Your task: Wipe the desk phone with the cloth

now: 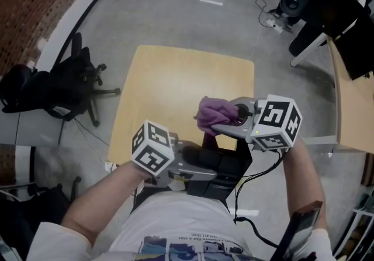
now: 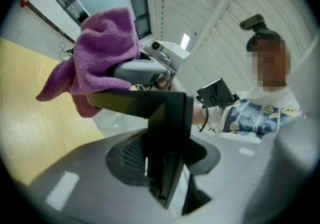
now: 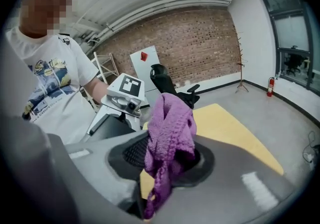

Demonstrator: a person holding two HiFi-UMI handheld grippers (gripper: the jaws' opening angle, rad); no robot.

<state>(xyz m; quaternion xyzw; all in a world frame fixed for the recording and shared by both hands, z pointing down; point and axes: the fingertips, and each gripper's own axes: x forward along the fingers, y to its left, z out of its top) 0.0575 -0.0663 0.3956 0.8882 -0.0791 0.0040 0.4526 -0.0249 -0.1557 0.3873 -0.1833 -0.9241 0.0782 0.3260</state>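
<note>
**Two tools, one desk phone, one cloth**

One floor (image 1: pixel 193 14), grey concrete.
One desk (image 1: pixel 175 79), with a pale yellow top, standing on that floor.
One office chair (image 1: pixel 73 87), black, on the floor to the left of the desk.
One desk phone (image 1: pixel 228 169), black, at the desk's near edge, just in front of the person. Whether it lies flat cannot be told.
One left tool (image 2: pixel 160 168), held level, jaws clamped on a black angular panel of the phone.
One right tool (image 3: pixel 165 163), tilted downward over the phone's far end, jaws pinching the cloth.
One cloth (image 1: pixel 215 114), purple and bunched, hanging from the right tool at the phone's upper edge.
</note>
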